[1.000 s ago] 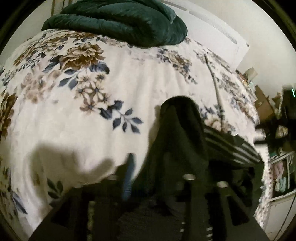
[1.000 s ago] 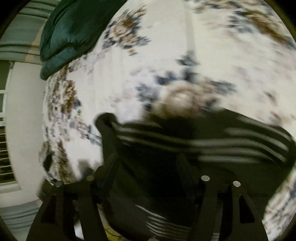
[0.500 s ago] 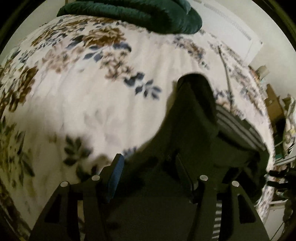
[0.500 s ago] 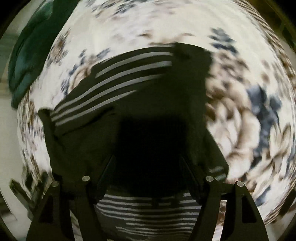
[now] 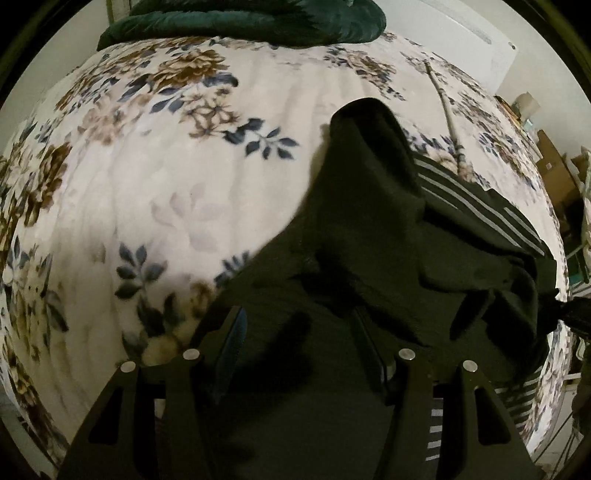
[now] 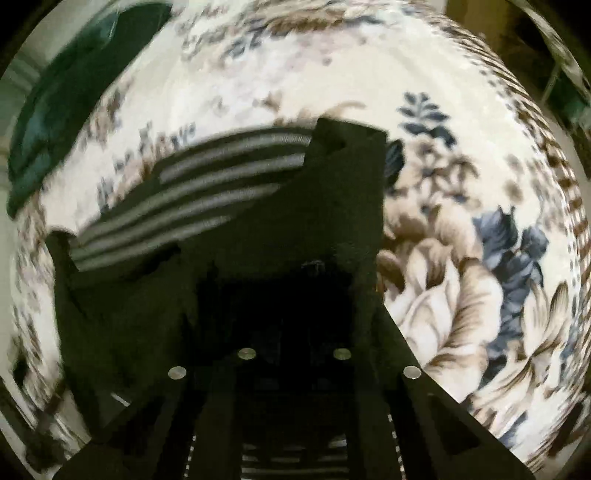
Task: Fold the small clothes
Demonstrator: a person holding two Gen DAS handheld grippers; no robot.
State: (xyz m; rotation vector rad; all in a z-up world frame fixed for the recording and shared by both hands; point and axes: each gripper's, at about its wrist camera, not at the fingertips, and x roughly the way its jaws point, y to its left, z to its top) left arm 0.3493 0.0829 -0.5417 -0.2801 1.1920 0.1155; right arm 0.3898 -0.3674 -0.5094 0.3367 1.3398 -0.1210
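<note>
Your right tongs [image 6: 293, 332] have just pinched the shorts [image 5: 369, 240] on the bed [image 5: 147, 184], left tongs [image 5: 299, 332] apart; fold next.

Floral blanket [image 5: 155, 192] covers bed; dark green quilt [image 5: 251, 18] bunched at far end; cardboard boxes [image 5: 554, 166] beside bed.
</note>
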